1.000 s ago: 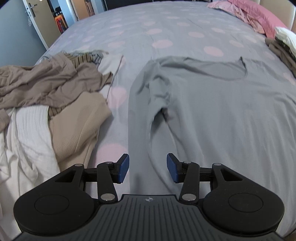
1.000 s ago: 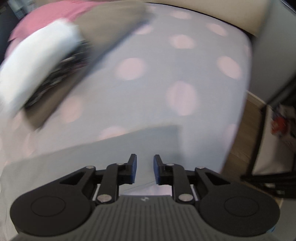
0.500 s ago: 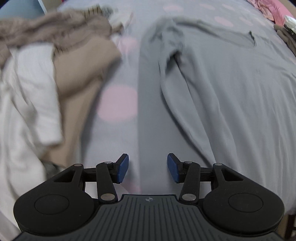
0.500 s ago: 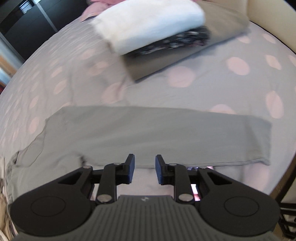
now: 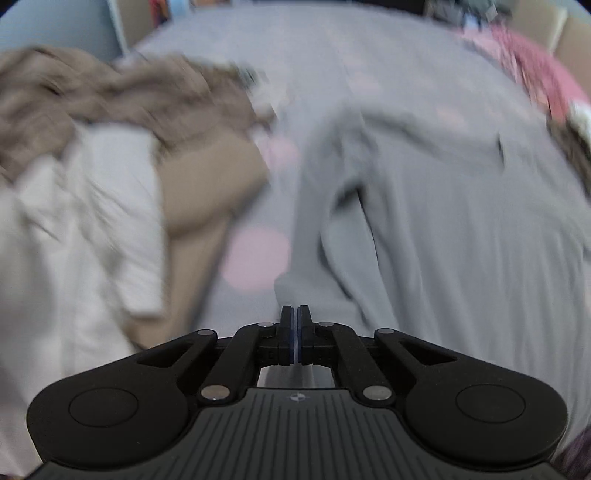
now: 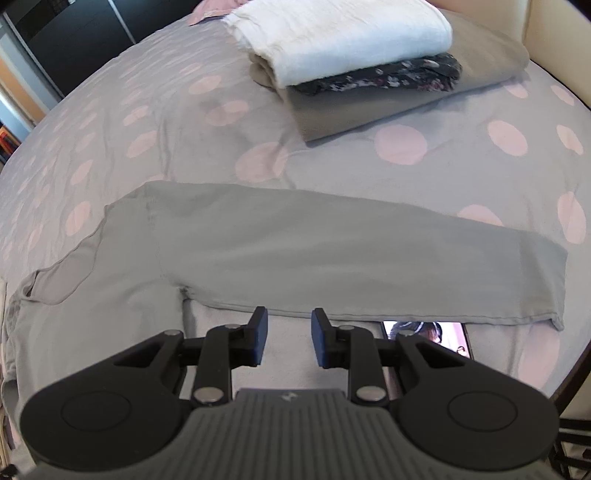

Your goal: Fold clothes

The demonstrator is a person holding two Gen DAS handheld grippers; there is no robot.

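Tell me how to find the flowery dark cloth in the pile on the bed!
Look at the bed with the grey cover and pink dots. Near its far end sits a neat stack of folded clothes. The dark flowery cloth is the thin middle layer, squeezed between the white one on top and the plain beige one underneath.

Phone (screen partly seen) hidden beneath sleeve

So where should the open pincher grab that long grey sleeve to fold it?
Probably the cuff end of the grey sleeve, coming in low from its near hem. The sleeve lies flat and straight across the bed, so lifting its free end should let it swing over. The right gripper is open, just short of that hem.
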